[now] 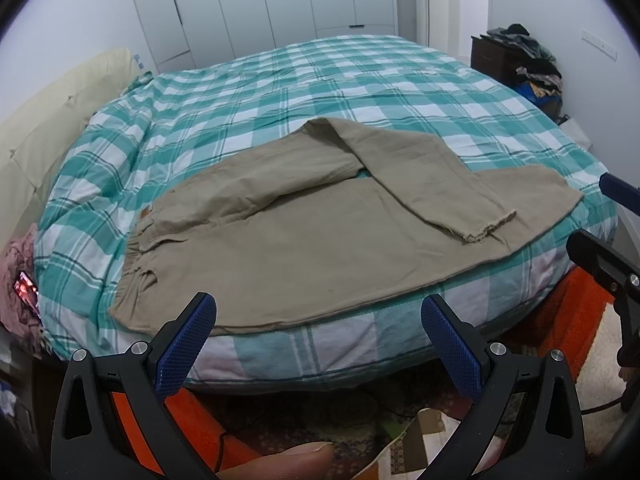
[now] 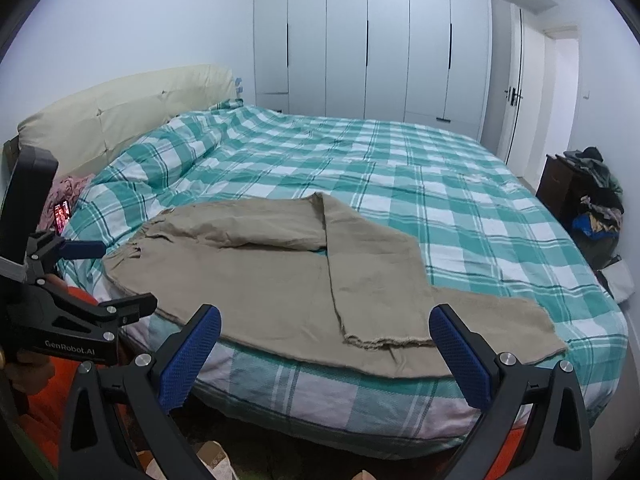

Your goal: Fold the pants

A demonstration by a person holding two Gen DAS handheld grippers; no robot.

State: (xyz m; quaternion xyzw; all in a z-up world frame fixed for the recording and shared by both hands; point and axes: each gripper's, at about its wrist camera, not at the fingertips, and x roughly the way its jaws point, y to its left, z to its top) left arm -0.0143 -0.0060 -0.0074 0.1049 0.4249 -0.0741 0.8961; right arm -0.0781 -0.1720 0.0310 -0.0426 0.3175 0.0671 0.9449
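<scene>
Blue-padded fingers of the left gripper point(image 1: 318, 312) and the right gripper point(image 2: 325, 322) stand spread wide with nothing between them, both just short of the bed's point(image 2: 460, 208) near edge. Beyond them the pants point(image 1: 304, 248) lie on the checked cover, waistband to the left, one leg folded back across the other. Farther off stands a white wardrobe point(image 2: 368, 40).

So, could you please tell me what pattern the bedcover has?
The bedcover is a teal-and-white check, clearest in the right wrist view.
</scene>
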